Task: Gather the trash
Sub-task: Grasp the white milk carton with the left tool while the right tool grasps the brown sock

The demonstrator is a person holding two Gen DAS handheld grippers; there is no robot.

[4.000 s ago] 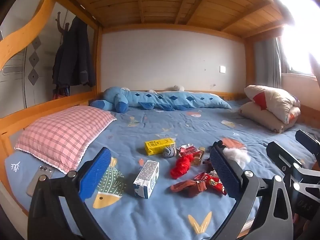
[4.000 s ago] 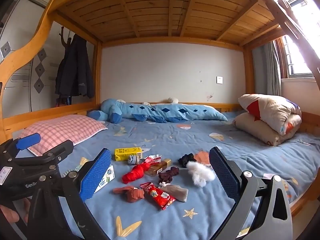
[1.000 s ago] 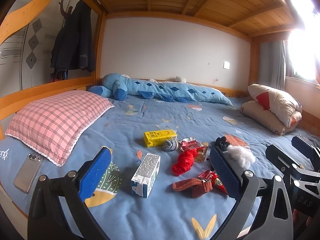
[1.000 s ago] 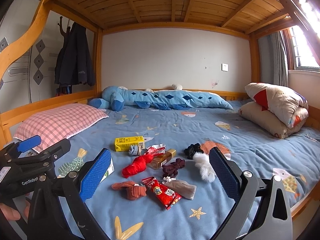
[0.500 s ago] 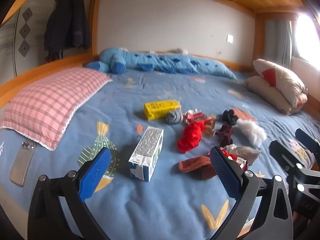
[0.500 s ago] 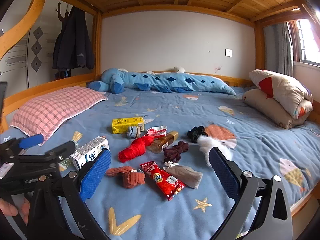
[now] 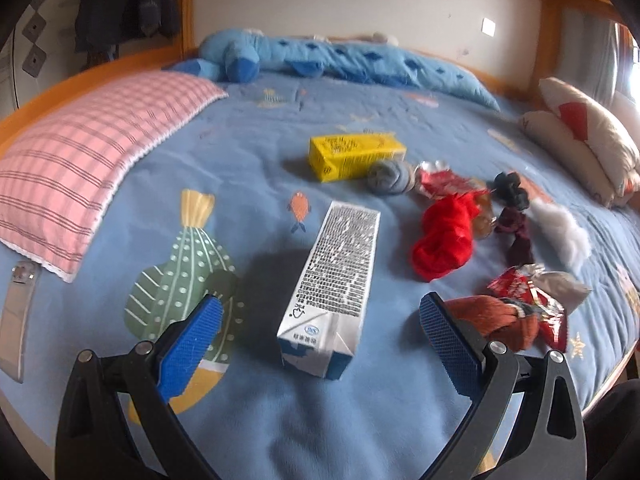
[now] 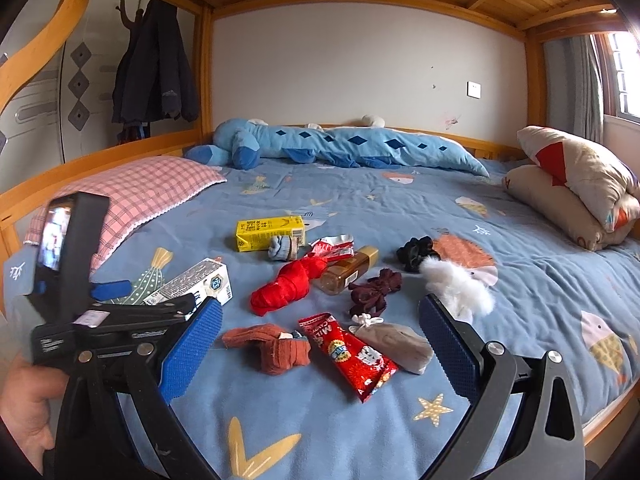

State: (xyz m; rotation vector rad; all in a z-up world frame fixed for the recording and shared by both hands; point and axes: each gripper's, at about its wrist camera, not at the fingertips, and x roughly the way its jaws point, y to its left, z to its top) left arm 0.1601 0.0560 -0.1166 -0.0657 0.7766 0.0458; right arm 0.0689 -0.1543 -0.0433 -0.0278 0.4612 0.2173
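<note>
Between the wide-open, empty left gripper [image 7: 320,332] jaws lies the milk carton [image 7: 334,280], socks [image 7: 496,320] beside it.

L gripper [image 7: 320,332] wide open, low over bed [image 7: 248,168], white carton [image 7: 334,280] lying lengthwise btwn its fingers, not touching. Yellow box [image 7: 356,156] behind; red cloth [image 7: 444,236], wrappers [image 7: 532,300] to right.
</note>
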